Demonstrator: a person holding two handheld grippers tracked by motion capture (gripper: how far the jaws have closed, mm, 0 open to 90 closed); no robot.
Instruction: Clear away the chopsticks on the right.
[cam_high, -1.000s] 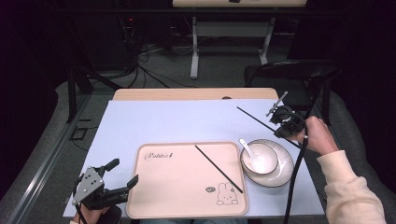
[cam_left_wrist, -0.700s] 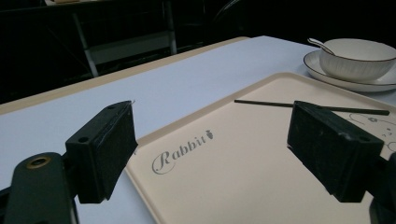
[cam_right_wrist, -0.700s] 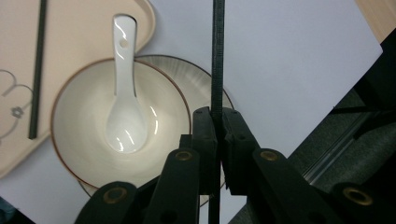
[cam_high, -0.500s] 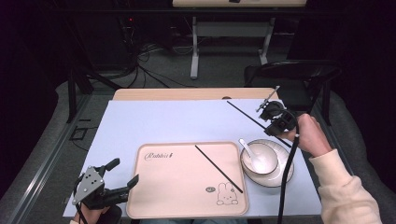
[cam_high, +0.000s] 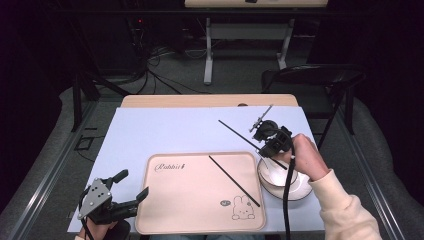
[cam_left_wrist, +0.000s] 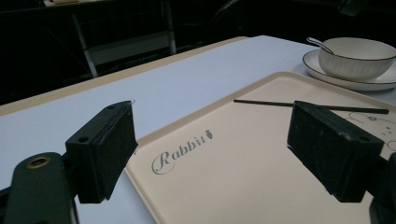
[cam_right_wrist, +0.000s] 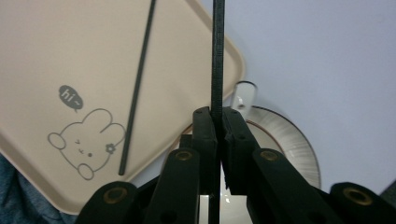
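My right gripper (cam_high: 262, 141) hangs over the left rim of the white bowl (cam_high: 284, 176), shut on a black chopstick (cam_high: 235, 131) that sticks out up and left over the lilac mat. In the right gripper view its jaws (cam_right_wrist: 215, 115) pinch that chopstick (cam_right_wrist: 217, 56) above the tray's corner. A second black chopstick (cam_high: 234, 180) lies slantwise on the beige rabbit tray (cam_high: 175, 210). My left gripper (cam_high: 134, 183) rests at the tray's near-left corner, open, with nothing between its jaws. It looks across the tray (cam_left_wrist: 224, 177) at the lying chopstick (cam_left_wrist: 275, 103) and the bowl (cam_left_wrist: 357, 58).
The bowl stands on a white plate (cam_right_wrist: 292, 147) right of the tray, with a white spoon (cam_left_wrist: 320, 44) in it. A lilac mat (cam_high: 170, 130) covers the table. A black chair (cam_high: 310, 77) stands behind the far right corner, and cables lie on the floor beyond.
My right gripper has carried its chopstick leftward, from beyond the bowl's right side to over the bowl's left rim near the tray. The left gripper has stayed put.
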